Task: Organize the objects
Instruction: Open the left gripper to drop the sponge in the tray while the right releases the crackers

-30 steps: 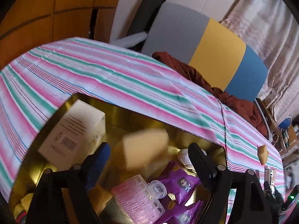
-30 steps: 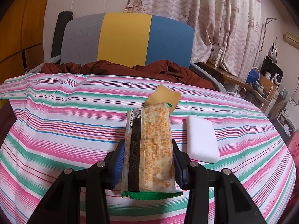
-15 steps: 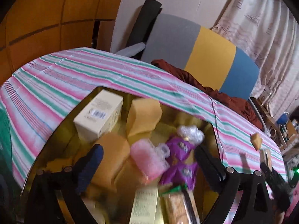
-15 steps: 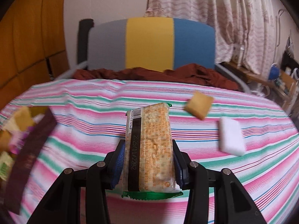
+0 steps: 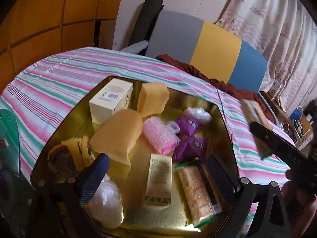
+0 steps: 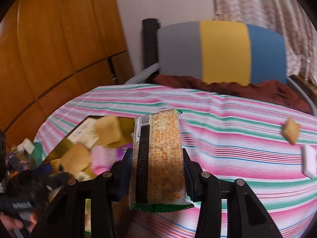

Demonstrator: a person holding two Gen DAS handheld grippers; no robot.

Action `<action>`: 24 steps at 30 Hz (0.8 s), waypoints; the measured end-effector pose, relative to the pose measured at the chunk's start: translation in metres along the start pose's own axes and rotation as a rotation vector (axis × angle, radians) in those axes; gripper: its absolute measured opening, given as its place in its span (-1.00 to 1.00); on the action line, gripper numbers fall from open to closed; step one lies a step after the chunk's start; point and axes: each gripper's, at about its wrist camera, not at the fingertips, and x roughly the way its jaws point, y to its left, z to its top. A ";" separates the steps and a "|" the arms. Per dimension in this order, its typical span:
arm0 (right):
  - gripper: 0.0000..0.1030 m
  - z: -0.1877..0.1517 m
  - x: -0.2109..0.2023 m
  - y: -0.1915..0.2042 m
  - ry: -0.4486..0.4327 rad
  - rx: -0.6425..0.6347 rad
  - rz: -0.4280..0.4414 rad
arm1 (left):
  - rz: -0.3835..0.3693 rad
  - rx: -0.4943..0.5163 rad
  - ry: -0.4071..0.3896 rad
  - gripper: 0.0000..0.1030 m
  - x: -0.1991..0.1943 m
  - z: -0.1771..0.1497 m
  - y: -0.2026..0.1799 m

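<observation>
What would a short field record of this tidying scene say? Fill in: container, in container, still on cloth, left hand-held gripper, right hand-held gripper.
container: gold tray
in container: white box, sponges, pink item, purple packets, cracker pack
still on cloth: small sponge, white block
left hand-held gripper: open, empty, above tray
right hand-held gripper: shut on second cracker pack

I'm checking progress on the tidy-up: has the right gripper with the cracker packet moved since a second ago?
Yes. The right gripper, shut on the cracker packet, has swung left: the white block now sits at the right edge and the gold tray has come into view.
</observation>
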 end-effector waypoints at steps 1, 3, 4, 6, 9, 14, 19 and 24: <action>-0.12 0.001 0.005 0.008 0.018 -0.008 0.019 | 0.001 -0.003 -0.003 0.94 -0.002 -0.001 0.001; -0.12 0.004 0.017 0.023 0.055 -0.036 0.037 | 0.000 0.002 -0.002 0.94 -0.005 -0.003 0.001; -0.12 0.006 0.023 0.031 0.080 -0.052 0.045 | 0.004 0.006 -0.001 0.94 -0.004 -0.003 0.000; -0.12 0.012 0.038 0.043 0.123 -0.067 0.065 | 0.044 0.015 0.007 0.94 -0.004 -0.005 0.001; -0.12 0.018 0.059 0.055 0.168 -0.087 0.066 | 0.071 0.003 0.015 0.94 -0.002 -0.005 0.006; -0.10 0.023 0.091 0.059 0.245 -0.032 0.089 | 0.088 -0.011 0.034 0.95 0.001 -0.005 0.012; -0.03 0.023 0.080 0.054 0.180 -0.017 0.055 | 0.082 -0.042 0.044 0.95 0.002 -0.005 0.016; -0.03 0.018 0.055 0.050 0.114 -0.033 0.028 | 0.078 -0.031 0.038 0.96 0.002 -0.007 0.012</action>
